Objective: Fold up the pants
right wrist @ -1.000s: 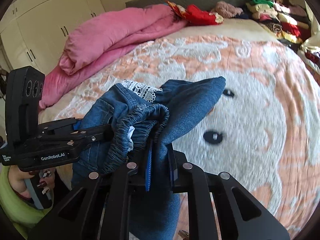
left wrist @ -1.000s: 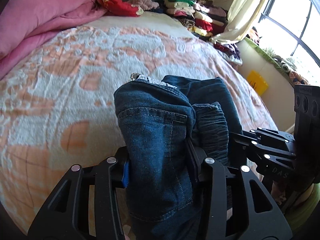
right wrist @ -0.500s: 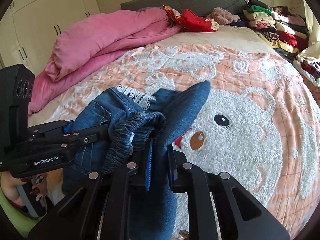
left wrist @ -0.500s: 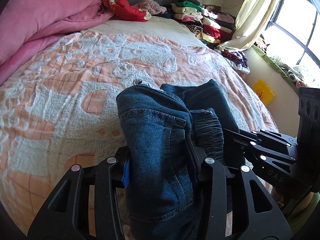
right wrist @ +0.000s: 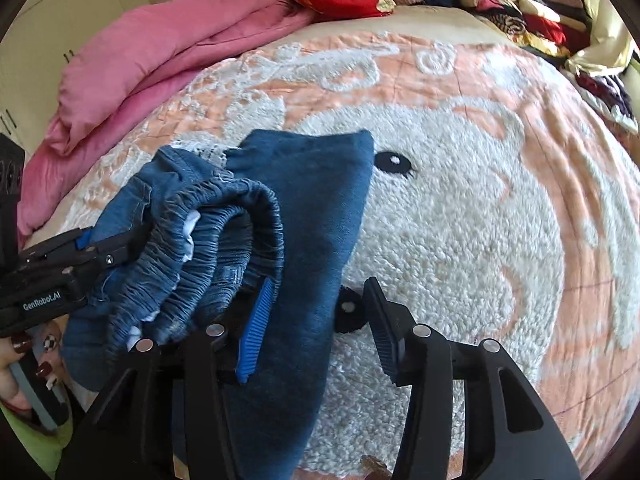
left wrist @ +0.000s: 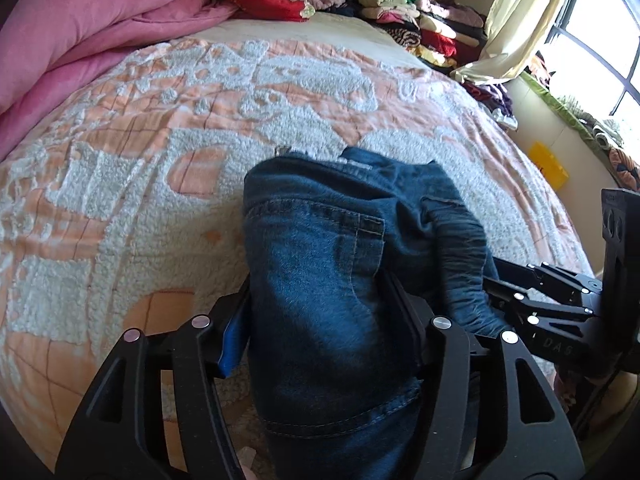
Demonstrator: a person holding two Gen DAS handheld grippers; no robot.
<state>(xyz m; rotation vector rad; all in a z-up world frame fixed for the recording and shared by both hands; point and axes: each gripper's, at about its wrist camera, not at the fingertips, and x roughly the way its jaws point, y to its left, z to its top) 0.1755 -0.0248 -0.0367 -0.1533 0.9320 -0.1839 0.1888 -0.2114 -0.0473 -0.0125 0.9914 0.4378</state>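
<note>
Bedding under both grippers is a fleecy peach-and-white blanket; folded jeans lie on it near the bed's near edge. Both jaws have just been opening. The right gripper stands released: its left pad rests against the denim, its right pad is clear of it over the blanket. The left gripper has the bundle between its jaws, and a gap shows at its left pad, so it looks let go too. Both point steeply down at the bed. The risk, I judge, is the stacked layers and elastic waistband springing apart or snagging as the grippers pull back. Beyond lie a pink duvet and clothes piles.
</note>
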